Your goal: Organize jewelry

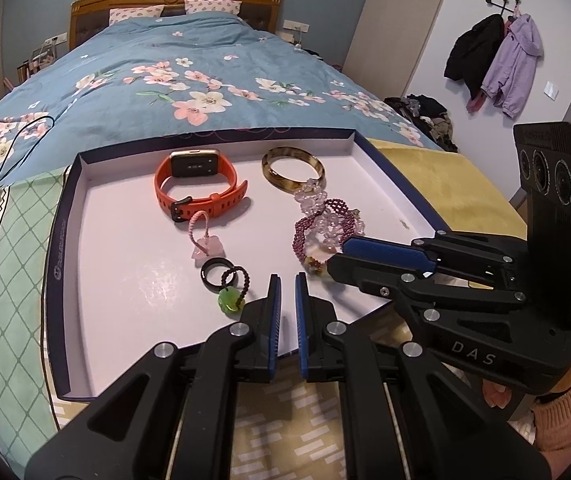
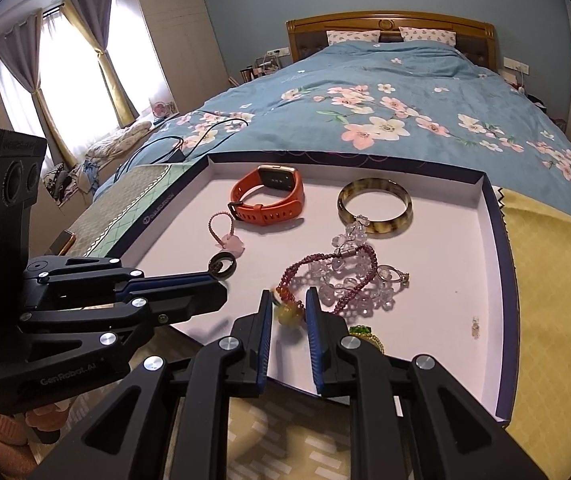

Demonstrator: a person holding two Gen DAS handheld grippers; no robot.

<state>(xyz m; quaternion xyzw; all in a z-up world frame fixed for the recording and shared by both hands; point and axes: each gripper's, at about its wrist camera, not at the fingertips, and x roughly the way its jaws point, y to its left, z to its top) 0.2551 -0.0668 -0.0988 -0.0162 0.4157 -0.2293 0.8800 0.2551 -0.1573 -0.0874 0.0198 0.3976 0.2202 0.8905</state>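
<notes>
Both grippers hover over the near edge of a shallow white box lid [image 1: 69, 216] resting on the bed. On the left gripper [image 1: 288, 280] the jaws stand narrowly apart, holding nothing, just beside a green jade charm [image 1: 228, 302] and black ring [image 1: 214, 270]. Jaws of the right gripper [image 2: 289, 300] flank the amber beads of a purple bead bracelet [image 2: 325, 270] without visibly pinching them. Farther back lie an orange smartwatch [image 2: 269, 194] and a tortoiseshell bangle [image 2: 374, 206].
</notes>
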